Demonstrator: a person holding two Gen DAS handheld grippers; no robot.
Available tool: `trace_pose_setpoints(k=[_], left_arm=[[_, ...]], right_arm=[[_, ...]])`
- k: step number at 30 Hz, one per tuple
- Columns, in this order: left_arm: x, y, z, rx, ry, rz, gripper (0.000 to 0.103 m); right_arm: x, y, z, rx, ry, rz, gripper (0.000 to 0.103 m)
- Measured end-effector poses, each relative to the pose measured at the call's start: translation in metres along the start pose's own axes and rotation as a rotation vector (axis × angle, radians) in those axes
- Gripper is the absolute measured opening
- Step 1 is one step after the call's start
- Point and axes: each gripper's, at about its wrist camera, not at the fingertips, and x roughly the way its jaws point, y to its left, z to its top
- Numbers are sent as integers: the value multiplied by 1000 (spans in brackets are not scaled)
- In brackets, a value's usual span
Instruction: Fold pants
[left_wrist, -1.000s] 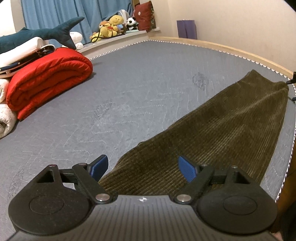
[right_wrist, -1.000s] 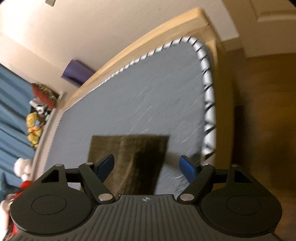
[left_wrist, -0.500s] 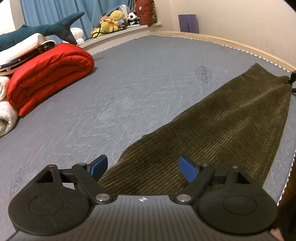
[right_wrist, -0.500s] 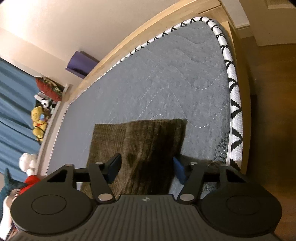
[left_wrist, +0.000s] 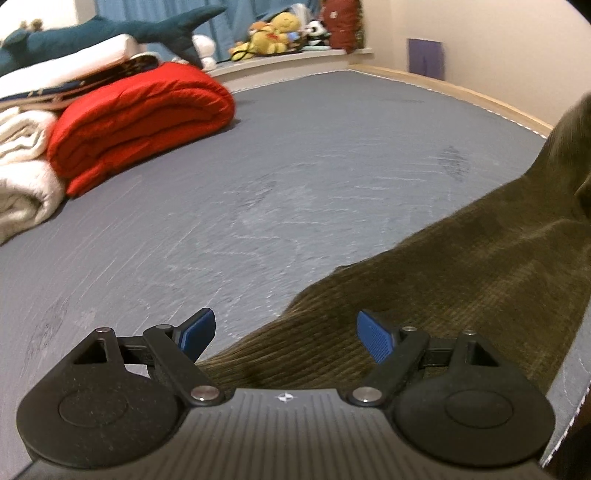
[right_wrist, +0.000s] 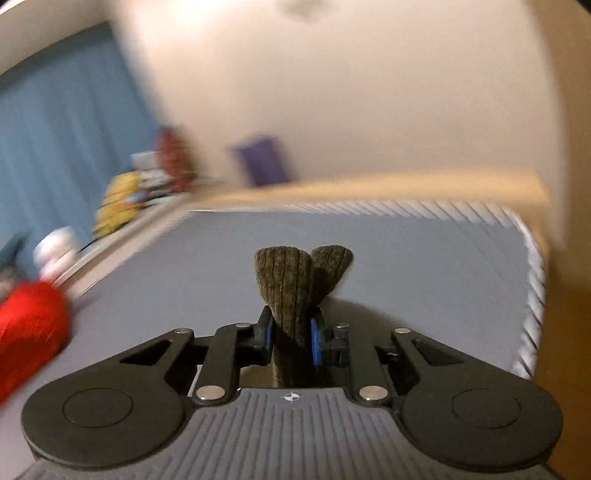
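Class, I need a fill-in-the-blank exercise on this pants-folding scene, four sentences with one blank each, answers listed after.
1. The right hand-held gripper is shut on the olive corduroy ____.
2. The left hand-held gripper has its jaws ____.
3. The folded quilt on the grey mattress is ____ in colour.
4. The curtains behind the stuffed toys are ____.

Missing words: pants; open; red; blue

Ribbed olive corduroy pants (left_wrist: 461, 280) on matt grey quilted mattress (left_wrist: 258, 184).
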Motion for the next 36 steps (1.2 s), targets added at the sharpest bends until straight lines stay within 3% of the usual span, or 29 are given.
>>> trace_pose_setpoints(k=[5,9,12,14,16,18,21,26,34,36], left_arm=[[7,15,-1,-68,31,16,88],[11,24,-1,-117,52,-3,88],[13,29,-2,-157,70,-37,88],[15,31,-2,-181,81,-58,88],[15,32,-3,-204,90,-80,88],[18,35,-3,-240,98,-117,87],[26,38,-2,-310,123,-178,79],[43,40,-4,-411,175,-240,58],[47,36,5,-413,157,-203,58],[45,36,6,-410,148,-201,59]], right_arm=[[-70,142,-53,-452,-21,406,20],[-109,213,-138,-780,174,749,21],[-125,238,-204,-1009,361,888,23],[-134,242,-229,-1108,409,910,35],[-140,240,-229,-1132,387,944,44],[-144,238,-217,-1068,409,978,45],[-139,245,-200,-959,424,990,53],[-132,246,-202,-911,457,959,54],[-120,272,-215,-901,455,903,53],[-120,280,-218,-922,458,907,40]])
